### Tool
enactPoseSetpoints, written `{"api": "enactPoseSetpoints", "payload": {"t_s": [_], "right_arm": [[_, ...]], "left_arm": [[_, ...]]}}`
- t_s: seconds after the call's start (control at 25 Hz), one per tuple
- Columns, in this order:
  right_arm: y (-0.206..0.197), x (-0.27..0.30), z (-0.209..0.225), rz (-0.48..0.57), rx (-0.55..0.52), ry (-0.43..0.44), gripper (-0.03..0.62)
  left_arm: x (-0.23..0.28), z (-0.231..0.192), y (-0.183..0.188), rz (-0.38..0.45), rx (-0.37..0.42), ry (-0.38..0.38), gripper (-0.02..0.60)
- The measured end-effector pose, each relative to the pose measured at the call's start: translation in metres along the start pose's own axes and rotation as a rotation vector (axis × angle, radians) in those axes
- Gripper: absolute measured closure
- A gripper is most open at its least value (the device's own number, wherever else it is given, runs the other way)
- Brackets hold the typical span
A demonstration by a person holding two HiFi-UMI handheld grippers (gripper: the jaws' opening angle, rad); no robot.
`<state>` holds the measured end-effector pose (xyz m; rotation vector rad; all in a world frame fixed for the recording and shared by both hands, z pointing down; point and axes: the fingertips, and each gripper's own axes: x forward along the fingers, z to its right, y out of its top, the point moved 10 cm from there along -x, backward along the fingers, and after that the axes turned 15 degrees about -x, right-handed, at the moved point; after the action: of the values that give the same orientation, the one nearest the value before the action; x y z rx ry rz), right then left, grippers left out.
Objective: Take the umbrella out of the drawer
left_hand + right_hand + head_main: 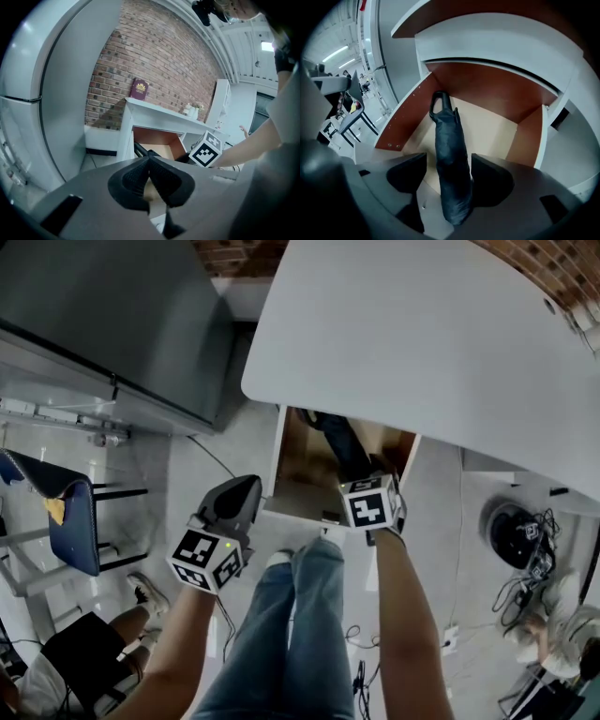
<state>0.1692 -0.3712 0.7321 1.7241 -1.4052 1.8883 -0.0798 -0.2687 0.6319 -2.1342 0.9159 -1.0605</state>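
The drawer (278,460) stands pulled out under the white table (422,334), brown inside. A black folded umbrella (449,150) lies along the drawer's floor, its strap loop at the far end; from the head view the umbrella (345,448) is partly hidden by the table edge. My right gripper (449,177) points steeply down into the drawer (401,123), open, with the umbrella's near end between the pads and a gap on the left side. Its marker cube (368,505) hangs over the drawer's front. My left gripper (246,487) is shut and empty, left of the drawer; the left gripper (149,161) faces the drawer (159,143).
A grey cabinet (112,324) stands left of the table. A blue chair (70,521) and a seated person (47,671) are at the left. Cables and a black round object (511,531) lie on the floor at the right. The wearer's legs (291,634) stand before the drawer.
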Motion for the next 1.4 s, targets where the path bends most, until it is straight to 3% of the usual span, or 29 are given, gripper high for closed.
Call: {"api": "enactPoseSetpoints", "payload": {"t_s": [0.28, 0.64, 0.92, 1.4], "right_arm": [[-0.013, 0.043, 0.001, -0.144, -0.049, -0.026, 0.287], [-0.01, 0.072, 0.001, -0.202, -0.108, -0.029, 0.317], [-0.011, 0.084, -0.003, -0.226, -0.134, -0.12, 0.326], [-0.002, 0.058, -0.006, -0.247, -0.128, -0.072, 0.355]], "left_arm": [[-0.002, -0.013, -0.008, -0.005, -0.028, 0.038, 0.584], [-0.003, -0.029, -0.018, -0.02, -0.065, 0.079, 0.583], [-0.003, -0.033, -0.015, -0.019, -0.071, 0.082, 0.584], [-0.013, -0.024, -0.014, -0.03, -0.069, 0.071, 0.583]]}}
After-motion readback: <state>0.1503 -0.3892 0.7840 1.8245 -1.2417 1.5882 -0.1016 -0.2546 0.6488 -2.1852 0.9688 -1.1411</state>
